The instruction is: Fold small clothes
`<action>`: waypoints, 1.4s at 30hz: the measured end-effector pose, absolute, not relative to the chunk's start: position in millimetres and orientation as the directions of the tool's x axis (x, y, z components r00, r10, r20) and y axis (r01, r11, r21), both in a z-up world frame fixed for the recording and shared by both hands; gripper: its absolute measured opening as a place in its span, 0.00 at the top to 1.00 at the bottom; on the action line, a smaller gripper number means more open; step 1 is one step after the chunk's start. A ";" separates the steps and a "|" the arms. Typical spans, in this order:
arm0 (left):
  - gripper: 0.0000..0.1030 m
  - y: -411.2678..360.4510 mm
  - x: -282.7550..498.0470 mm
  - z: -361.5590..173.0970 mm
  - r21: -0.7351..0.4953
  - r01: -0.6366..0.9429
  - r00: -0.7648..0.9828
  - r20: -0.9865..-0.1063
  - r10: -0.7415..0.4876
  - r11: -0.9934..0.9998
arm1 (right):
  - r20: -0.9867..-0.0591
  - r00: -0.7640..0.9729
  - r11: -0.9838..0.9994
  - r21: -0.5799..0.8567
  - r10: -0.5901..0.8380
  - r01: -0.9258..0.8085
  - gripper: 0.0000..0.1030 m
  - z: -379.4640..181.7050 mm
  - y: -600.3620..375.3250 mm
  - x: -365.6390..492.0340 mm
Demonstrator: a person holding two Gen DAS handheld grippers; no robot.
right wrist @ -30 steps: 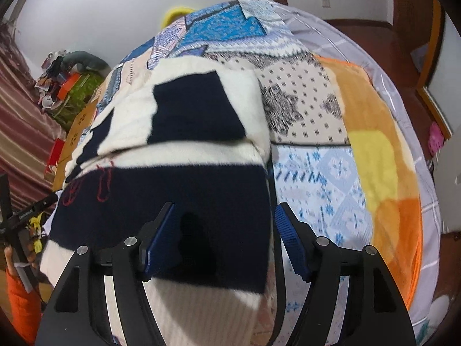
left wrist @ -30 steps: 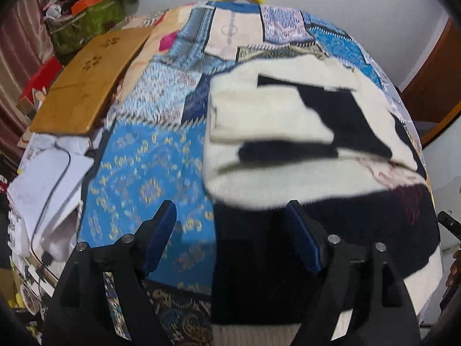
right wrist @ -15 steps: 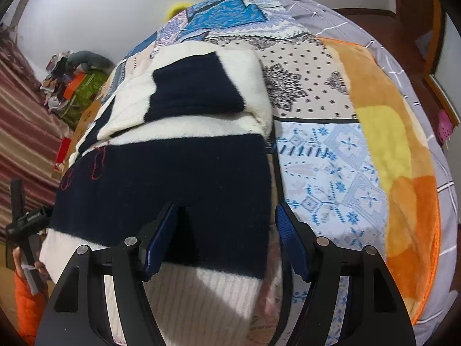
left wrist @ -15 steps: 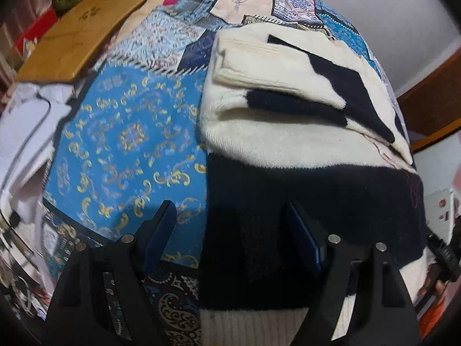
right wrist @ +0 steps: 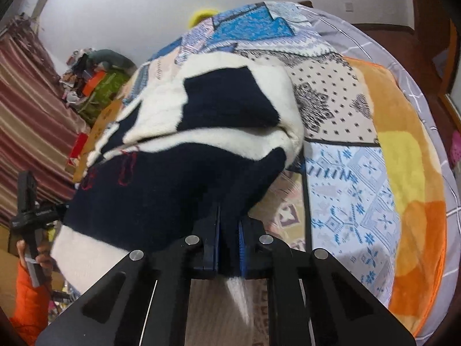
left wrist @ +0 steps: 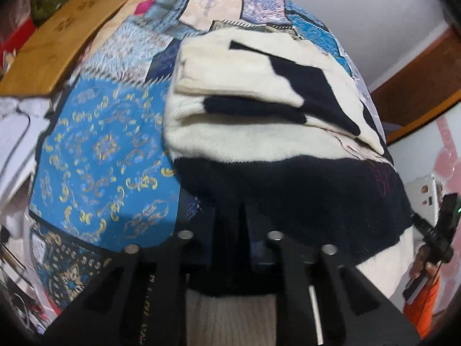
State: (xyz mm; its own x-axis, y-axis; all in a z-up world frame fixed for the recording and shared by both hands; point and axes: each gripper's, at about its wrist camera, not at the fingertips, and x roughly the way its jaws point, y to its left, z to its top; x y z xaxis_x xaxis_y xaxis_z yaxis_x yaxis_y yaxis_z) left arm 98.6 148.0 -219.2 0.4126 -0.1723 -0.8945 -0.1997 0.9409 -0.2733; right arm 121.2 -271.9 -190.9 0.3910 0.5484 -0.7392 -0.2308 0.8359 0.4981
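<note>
A cream and navy knit sweater (left wrist: 259, 132) lies partly folded on the patchwork bedspread (left wrist: 100, 150), its sleeves laid over the body. My left gripper (left wrist: 230, 230) is shut on the sweater's near navy edge at its left corner. In the right wrist view the sweater (right wrist: 201, 132) fills the middle, and my right gripper (right wrist: 229, 239) is shut on its near right corner. The near hem is lifted off the bed and bunched between the two grippers. The other gripper's handle (right wrist: 27, 207) shows at the left edge.
A wooden board (left wrist: 57, 40) and white papers (left wrist: 14, 132) lie left of the bed. An orange and yellow blanket (right wrist: 409, 196) covers the bed's right side. Striped curtains (right wrist: 31, 115) and clutter (right wrist: 95, 80) stand at far left.
Both grippers closed from open onto the sweater's near edge. The hem rose off the bed and bunched up toward the folded sleeves.
</note>
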 end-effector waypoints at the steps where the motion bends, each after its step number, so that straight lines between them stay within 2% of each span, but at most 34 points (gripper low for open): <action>1: 0.89 146.9 99.1 -215.4 -0.265 -0.195 0.425 -0.890 -0.162 0.944 | -0.734 0.396 0.834 0.498 0.552 -0.238 0.91 -188.6 -270.8 121.9; 11: 0.91 152.7 114.0 -153.7 -0.213 -0.169 0.593 -0.802 -0.073 0.962 | -0.676 0.501 0.841 0.458 0.541 -0.289 0.92 -155.8 -267.6 138.1; 16: 0.92 157.6 132.7 -139.5 -0.184 -0.184 0.633 -0.774 -0.027 0.966 | -0.651 0.569 0.862 0.431 0.502 -0.268 0.92 -141.8 -275.1 152.4; 19: 0.92 160.4 145.1 -143.3 -0.174 -0.199 0.636 -0.772 -0.008 0.964 | -0.655 0.584 0.873 0.426 0.480 -0.239 0.93 -142.5 -279.8 166.8; 29: 0.92 167.4 185.0 -203.4 -0.071 -0.243 0.507 -0.860 0.064 0.967 | -0.739 0.535 0.910 0.369 0.410 -0.189 0.92 -176.9 -273.5 196.2; 35: 0.90 164.9 182.2 -205.9 -0.051 -0.217 0.498 -0.864 0.066 0.975 | -0.765 0.491 0.907 0.379 0.418 -0.182 0.90 -186.1 -274.9 194.4; 38: 0.82 160.8 178.2 -199.5 -0.008 -0.193 0.500 -0.861 0.091 0.981 | -0.763 0.496 0.910 0.368 0.414 -0.193 0.88 -180.5 -274.0 190.2; 39: 0.71 160.6 176.5 -197.3 0.009 -0.196 0.503 -0.857 0.109 0.980 | -0.765 0.496 0.911 0.363 0.411 -0.195 0.87 -178.4 -274.0 188.9; 40: 0.59 161.1 174.6 -194.9 0.021 -0.201 0.508 -0.853 0.123 0.979 | -0.766 0.495 0.912 0.362 0.409 -0.193 0.81 -177.4 -274.0 188.0; 41: 0.56 162.5 171.0 -190.9 0.026 -0.208 0.521 -0.843 0.133 0.978 | -0.767 0.494 0.912 0.364 0.409 -0.190 0.73 -176.5 -275.3 187.2; 42: 0.51 164.0 168.3 -188.3 0.023 -0.212 0.528 -0.838 0.135 0.977 | -0.766 0.495 0.911 0.367 0.410 -0.187 0.70 -175.3 -276.7 186.0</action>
State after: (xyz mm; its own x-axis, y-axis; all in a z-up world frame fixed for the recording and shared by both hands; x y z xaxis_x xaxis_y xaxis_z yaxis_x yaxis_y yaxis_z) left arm 168.3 164.0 -188.3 0.5281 0.1345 -0.8384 -0.2118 0.9770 0.0234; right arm 186.0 -276.7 -175.3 0.4949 0.4096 -0.7664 -0.1866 0.9115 0.3666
